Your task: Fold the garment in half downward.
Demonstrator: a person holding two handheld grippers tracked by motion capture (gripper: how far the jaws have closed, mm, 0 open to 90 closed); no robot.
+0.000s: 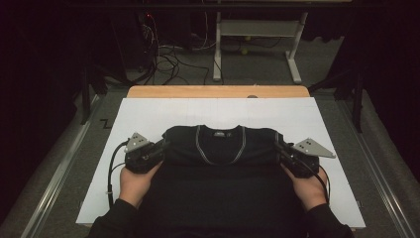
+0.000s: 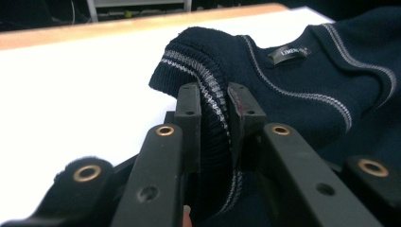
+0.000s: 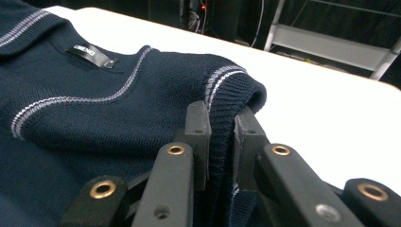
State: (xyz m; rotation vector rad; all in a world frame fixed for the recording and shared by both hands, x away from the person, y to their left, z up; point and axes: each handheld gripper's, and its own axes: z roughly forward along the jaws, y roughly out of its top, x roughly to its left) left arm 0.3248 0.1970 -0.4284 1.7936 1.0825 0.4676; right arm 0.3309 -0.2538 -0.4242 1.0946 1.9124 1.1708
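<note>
Dark curtains and a grey carpeted floor (image 1: 59,148) ring our workspace, with tangled cables (image 1: 166,62) and a white table frame (image 1: 257,29) beyond the far edge. From the high view we see a wooden table (image 1: 218,91) covered by a white board (image 1: 148,116), and on that board lies a dark navy sweater (image 1: 220,148), neckline facing away from us, its upper part folded toward us over the body. Just left of the sweater our left hand (image 1: 134,181) holds the left gripper (image 1: 162,148), which meets the sweater's left folded corner. Just right of the sweater our right hand (image 1: 309,186) holds the right gripper (image 1: 281,151) at the opposite corner. Grey three-cornered plates sit on top of both tools.

From the left gripper view we look along the left gripper (image 2: 215,101): its two black jaws are clamped on a ribbed, grey-striped cuff (image 2: 208,90) of the sweater (image 2: 307,94), the knit squeezed between the pads. A small woven label (image 2: 289,52) sits below the sweater's neckline, and the board (image 2: 71,94) spreads out bright beside the sweater.

From the right gripper view the right gripper (image 3: 222,120) likewise pinches a ribbed striped cuff (image 3: 231,90) between its jaws. The sweater (image 3: 94,109) lies flat to one side of the cuff, its label (image 3: 92,56) near the striped neckline, and the board (image 3: 331,109) stretches away on the other side.
</note>
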